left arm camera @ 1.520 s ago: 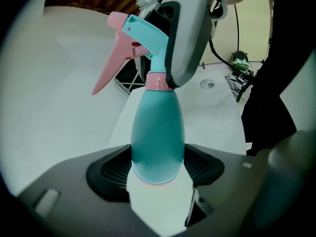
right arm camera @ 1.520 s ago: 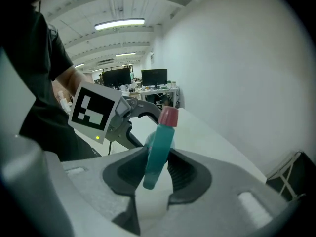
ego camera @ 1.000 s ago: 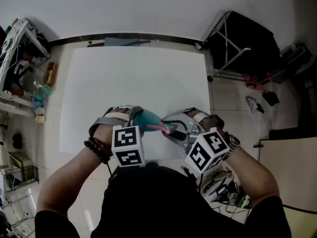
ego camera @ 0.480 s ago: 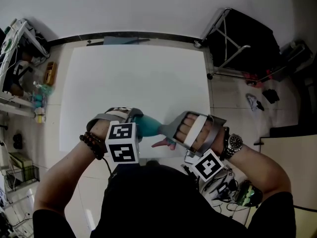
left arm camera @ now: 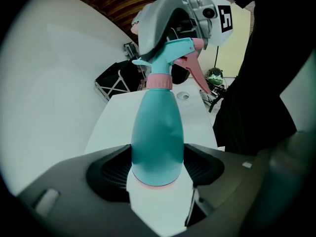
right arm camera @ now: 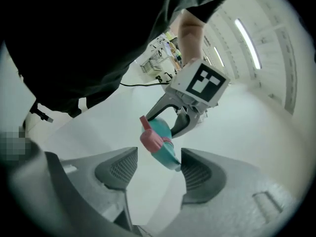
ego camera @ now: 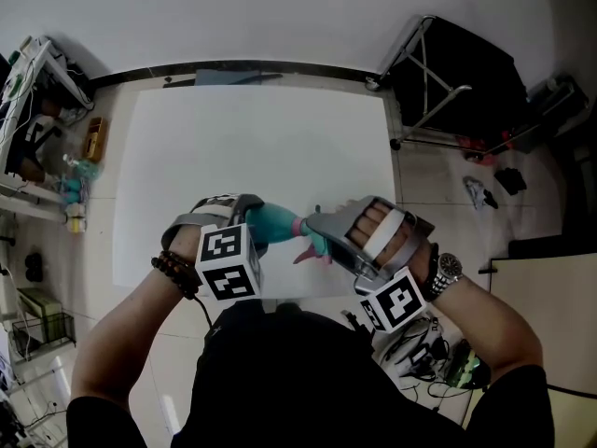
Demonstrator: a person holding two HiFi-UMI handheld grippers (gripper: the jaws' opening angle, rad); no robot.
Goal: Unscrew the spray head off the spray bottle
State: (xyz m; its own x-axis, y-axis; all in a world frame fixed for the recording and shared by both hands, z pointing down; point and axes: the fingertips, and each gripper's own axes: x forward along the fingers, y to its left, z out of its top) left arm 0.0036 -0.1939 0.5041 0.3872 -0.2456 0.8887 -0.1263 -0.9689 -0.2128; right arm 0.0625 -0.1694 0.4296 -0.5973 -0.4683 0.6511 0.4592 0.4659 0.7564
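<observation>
Teal spray head [right arm camera: 164, 151] inside right claw [right arm camera: 159, 156], just opened, maybe touching.

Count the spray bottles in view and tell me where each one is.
1. The spray bottle is held above the white table, its base gripped in the left gripper. Small teal items at the head view's far left are too small to identify.

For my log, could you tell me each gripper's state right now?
Left gripper: closed, holding the spray bottle.
Right gripper: open; jaws have just been opening, spray head between them, ungripped.
</observation>
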